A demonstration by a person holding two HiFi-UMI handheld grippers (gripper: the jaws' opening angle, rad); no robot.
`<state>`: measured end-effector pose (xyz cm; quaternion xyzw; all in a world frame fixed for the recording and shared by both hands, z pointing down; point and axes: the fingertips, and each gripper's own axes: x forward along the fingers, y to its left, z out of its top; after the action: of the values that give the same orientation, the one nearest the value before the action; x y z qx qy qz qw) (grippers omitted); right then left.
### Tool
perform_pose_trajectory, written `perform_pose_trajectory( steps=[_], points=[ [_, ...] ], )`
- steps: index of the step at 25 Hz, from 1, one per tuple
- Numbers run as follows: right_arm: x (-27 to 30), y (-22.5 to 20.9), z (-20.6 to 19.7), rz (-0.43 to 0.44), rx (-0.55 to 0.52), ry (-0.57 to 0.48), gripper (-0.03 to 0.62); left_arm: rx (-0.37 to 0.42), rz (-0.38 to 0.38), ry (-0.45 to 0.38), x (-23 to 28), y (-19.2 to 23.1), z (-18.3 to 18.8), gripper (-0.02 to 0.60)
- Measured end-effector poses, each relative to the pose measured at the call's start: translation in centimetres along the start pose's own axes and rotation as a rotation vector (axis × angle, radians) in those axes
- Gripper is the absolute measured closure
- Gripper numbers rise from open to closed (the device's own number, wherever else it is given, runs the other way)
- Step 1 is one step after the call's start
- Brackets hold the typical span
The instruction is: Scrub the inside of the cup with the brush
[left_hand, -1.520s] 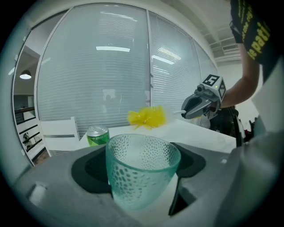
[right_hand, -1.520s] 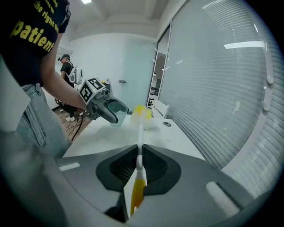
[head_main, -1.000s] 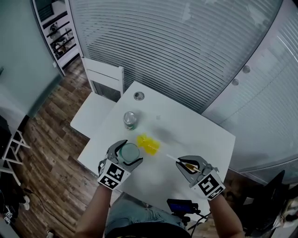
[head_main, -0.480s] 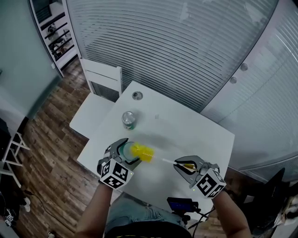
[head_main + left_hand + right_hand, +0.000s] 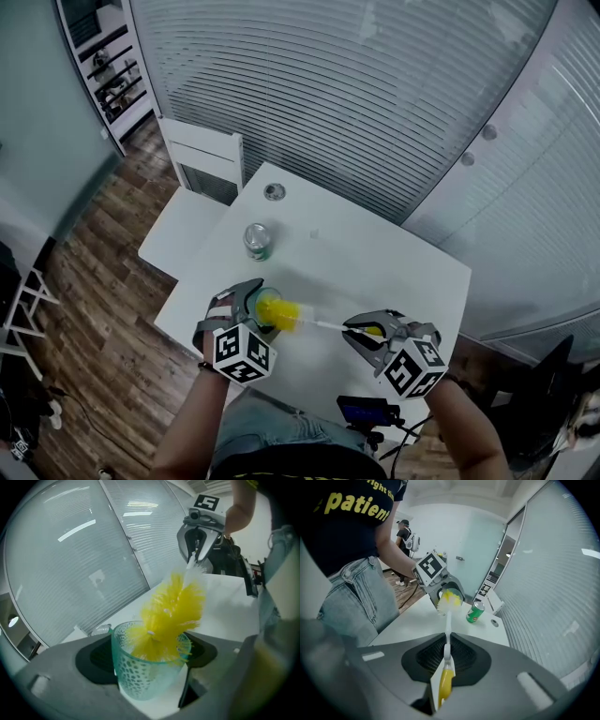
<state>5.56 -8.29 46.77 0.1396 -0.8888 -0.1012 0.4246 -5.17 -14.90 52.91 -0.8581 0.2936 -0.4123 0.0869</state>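
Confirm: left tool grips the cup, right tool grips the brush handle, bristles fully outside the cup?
No: the left gripper view shows the bristles partly inside the cup. The left tool does grip the cup, the right tool the brush handle.

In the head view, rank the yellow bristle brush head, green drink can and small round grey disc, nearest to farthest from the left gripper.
1. Yellow bristle brush head, at the left gripper, in its clear teal cup.
2. Green drink can, mid white table.
3. Small round grey disc, its far corner.
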Motion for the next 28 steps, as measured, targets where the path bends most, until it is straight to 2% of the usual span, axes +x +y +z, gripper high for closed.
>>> perform_pose_trajectory(
  steps=[11, 17, 28],
  points=[
    [0.5, -0.2, 0.4, 0.051, -0.036, 0.032, 0.559, 0.115, -0.031, 0.057, 0.3, -1.4, 0.2, 0.164],
    [1.1, 0.4, 1.4, 0.071, -0.064, 0.044, 0.559, 0.119, -0.069, 0.057, 0.2, -2.5, 0.8, 0.164],
    [2.1, 0.0, 2.9, 0.054, -0.103, 0.074, 0.559, 0.164, -0.081, 0.101, 0.7, -2.8, 1.0, 0.164]
  ],
)
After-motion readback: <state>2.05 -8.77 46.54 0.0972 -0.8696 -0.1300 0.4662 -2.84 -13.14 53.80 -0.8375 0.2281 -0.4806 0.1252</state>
